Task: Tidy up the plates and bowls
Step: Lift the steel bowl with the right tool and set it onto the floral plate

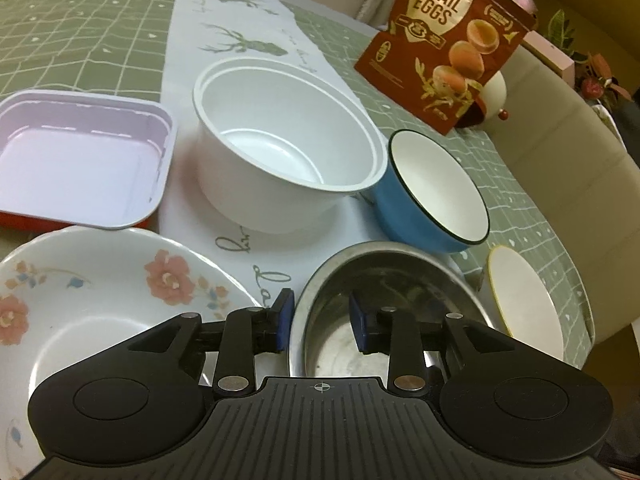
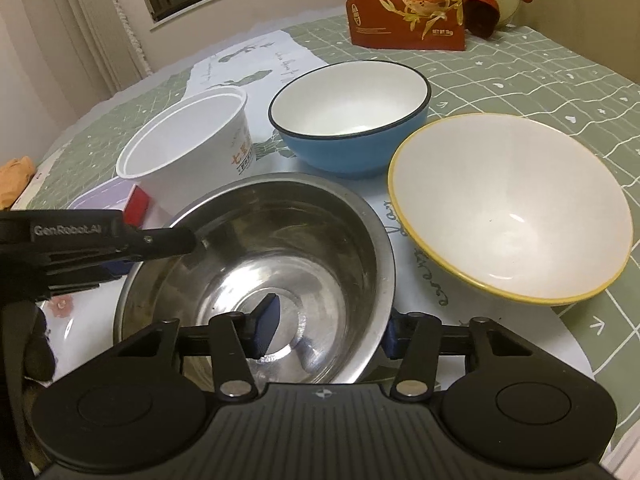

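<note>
Steel bowl (image 2: 256,280) sits near the table (image 2: 560,92) edge, beside the floral plate (image 1: 100,300). Both grippers straddle its rim, left gripper (image 1: 320,322) and right gripper (image 2: 328,330), jaws apart on either side of the wall. Grasping seems underway; closing comes next, then lifting. Pouch (image 1: 448,44) reads "QUAIL EGGS"; the left tool says "GenRobot.AI".

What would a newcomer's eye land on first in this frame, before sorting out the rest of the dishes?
Probably the steel bowl in the foreground, with both grippers straddling its rim: the left gripper at one side, the right gripper at the other, each open with one finger inside. Next comes the red quail eggs bag standing at the table's far edge, behind the blue bowl.
</note>
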Tool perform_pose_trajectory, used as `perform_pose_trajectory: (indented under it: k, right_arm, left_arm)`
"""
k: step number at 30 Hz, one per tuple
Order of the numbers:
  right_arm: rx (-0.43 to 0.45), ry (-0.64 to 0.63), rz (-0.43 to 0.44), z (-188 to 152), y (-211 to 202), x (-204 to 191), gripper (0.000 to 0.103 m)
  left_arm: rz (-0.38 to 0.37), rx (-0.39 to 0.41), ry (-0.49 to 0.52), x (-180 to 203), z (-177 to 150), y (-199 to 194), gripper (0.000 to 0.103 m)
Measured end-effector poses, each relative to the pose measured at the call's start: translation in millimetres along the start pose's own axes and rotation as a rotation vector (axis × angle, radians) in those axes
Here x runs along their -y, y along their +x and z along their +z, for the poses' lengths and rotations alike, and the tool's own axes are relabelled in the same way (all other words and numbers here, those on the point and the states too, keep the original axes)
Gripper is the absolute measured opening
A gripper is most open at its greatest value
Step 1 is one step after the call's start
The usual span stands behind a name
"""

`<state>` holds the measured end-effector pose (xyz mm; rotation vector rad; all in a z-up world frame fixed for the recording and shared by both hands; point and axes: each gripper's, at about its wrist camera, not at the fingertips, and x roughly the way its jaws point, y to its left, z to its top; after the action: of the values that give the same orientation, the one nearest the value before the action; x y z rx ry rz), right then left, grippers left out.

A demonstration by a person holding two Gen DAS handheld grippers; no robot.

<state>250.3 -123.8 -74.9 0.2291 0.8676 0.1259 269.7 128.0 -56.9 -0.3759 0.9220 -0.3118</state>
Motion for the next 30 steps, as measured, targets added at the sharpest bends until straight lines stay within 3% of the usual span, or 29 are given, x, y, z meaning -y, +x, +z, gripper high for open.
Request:
perform_pose_trajectory:
  k: [4,8,12,15,22,30]
  right_arm:
    - [0.098,-0.034,-0.01,0.3,-26.6,-13.3,0.047]
    - [0.186,-0.116,0.018,2.9,-50.2,-45.5,0.047]
    - [0.158,-0.16,0.108,4.3,-49.8,-80.9,0.047]
    - [0.123,-0.195,0.134,-2.4,-42.3,-107.1,0.047]
    - [0.066,-0.251,0.123,-20.3,-22.4,-144.2,0.047]
    - [0.02,-0.244,0.096,-28.7,-4.6,-152.9,0.047]
  left_arm:
    - [-0.024,0.029,-0.01,-3.5,-1.5,-31.0,0.032]
    - [0.034,0.147,-0.027,-15.6,-3.9,-83.6,0.032]
    - [0.07,0.212,-0.106,-47.9,-8.6,-118.6,0.032]
    - [0.11,0.213,-0.159,-70.3,-14.7,-127.7,0.032]
    - [0.175,0.166,-0.18,-95.1,-20.2,-124.1,0.032]
    - [0.21,0.135,-0.171,-103.8,-26.8,-121.3,0.031]
